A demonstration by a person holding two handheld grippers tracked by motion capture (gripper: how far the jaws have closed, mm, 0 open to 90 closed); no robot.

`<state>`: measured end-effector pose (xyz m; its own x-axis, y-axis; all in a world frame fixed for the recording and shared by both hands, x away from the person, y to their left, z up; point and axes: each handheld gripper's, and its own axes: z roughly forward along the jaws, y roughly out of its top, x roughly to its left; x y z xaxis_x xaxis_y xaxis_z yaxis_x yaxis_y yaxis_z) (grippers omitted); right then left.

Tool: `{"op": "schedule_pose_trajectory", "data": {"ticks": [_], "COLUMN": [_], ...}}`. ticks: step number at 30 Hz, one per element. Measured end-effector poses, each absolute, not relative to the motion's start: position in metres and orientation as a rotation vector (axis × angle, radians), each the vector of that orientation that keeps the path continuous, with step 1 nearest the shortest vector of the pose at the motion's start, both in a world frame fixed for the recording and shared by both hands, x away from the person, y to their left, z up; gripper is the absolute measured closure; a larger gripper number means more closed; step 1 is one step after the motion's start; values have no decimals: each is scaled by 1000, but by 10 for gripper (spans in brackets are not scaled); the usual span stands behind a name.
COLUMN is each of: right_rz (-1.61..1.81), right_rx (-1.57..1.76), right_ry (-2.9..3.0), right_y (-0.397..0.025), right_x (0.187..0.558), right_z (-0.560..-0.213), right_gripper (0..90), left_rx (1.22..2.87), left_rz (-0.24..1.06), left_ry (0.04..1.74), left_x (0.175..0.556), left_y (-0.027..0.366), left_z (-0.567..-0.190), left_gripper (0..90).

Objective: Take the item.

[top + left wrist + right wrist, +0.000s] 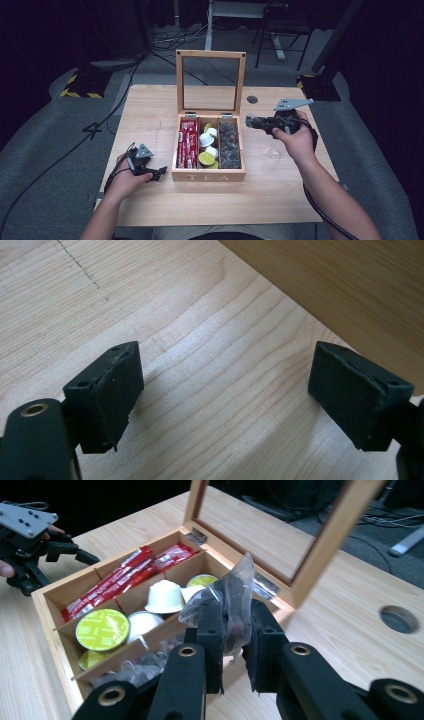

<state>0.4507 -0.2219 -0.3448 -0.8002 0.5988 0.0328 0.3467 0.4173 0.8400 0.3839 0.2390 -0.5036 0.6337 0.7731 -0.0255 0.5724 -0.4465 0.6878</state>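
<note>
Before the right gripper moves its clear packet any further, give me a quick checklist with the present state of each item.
1. Packet clamped in the right gripper: ok, pinched between both fingers.
2. Tea box lid open: ok, the lid stands upright.
3. Packet clear of the box: ok, it is held above the box's right edge, not touching it.
4. Left gripper out of the way: ok, open and empty over the table, left of the box.
5. Room in the right compartment: cannot tell, it already looks full of packets.
</note>
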Motion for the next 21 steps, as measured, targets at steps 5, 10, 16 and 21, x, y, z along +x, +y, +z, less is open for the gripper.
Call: {"op": "schedule_pose_trajectory", "data": {"ticks": [5,10,16,21], "right_rz": [1308,1291,1254,1194], "right_rx": [849,884,934,969], "right_ry": [2375,2355,2328,2331], "right_y": [-239,-257,-278,-289], "right_x": [447,445,442,442], "right_z": [-342,-343,-344,-349], "right_gripper": [789,789,788,788], "left_rx": [2180,2179,2179,2177], "left_rz": [394,395,395,393], "left_ry": [1044,1044,1044,1050], "left_x": [384,384,384,384], "left_y": [239,239,239,239], "left_z": [-504,-504,-504,-504], "left_gripper": [150,150,150,150]}}
